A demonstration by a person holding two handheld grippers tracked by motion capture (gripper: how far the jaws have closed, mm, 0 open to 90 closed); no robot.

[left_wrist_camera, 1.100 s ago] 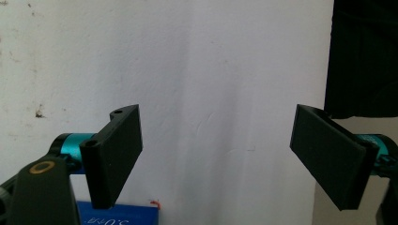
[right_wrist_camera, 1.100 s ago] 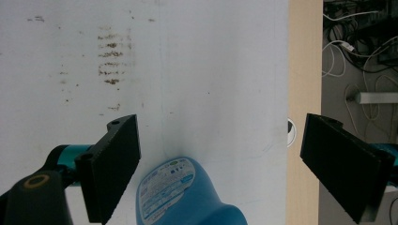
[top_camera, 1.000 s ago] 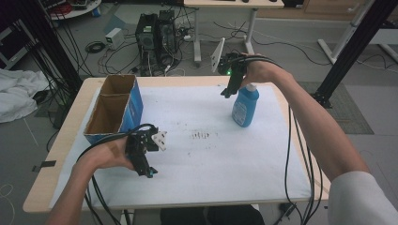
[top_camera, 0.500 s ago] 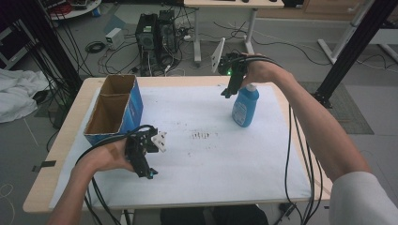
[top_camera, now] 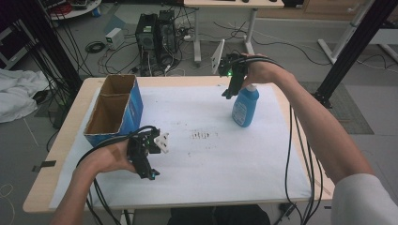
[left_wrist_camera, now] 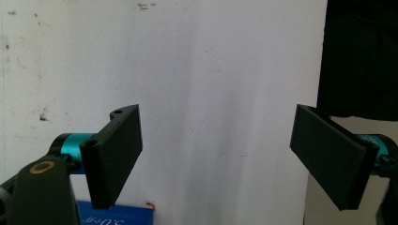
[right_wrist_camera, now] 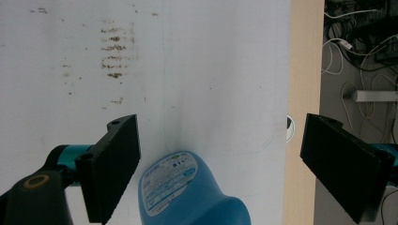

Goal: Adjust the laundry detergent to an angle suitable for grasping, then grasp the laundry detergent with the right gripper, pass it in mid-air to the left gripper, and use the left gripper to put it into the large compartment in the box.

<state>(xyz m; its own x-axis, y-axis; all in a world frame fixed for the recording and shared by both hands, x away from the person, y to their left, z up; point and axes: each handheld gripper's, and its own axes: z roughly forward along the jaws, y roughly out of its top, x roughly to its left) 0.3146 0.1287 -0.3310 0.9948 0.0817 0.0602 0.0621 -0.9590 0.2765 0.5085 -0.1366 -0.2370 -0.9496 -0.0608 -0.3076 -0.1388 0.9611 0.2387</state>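
A blue spray bottle [top_camera: 244,107] stands upright at the back right of the white paper sheet [top_camera: 211,154]. My right gripper [top_camera: 228,90] hovers over its top with jaws open. In the right gripper view the blue bottle [right_wrist_camera: 187,194] lies low between the spread jaws of the right gripper [right_wrist_camera: 220,129], untouched by either. My left gripper [top_camera: 147,168] is held low over the front left of the sheet, to the front right of the box. In its own view the left gripper [left_wrist_camera: 215,129] stands open over bare white paper [left_wrist_camera: 211,70].
An open cardboard box with blue sides [top_camera: 114,110] stands at the left of the table. Dark smudges [top_camera: 202,136] mark the middle of the sheet. The wooden table edge [right_wrist_camera: 302,70] runs just right of the bottle. Cables trail from both grippers off the front edge.
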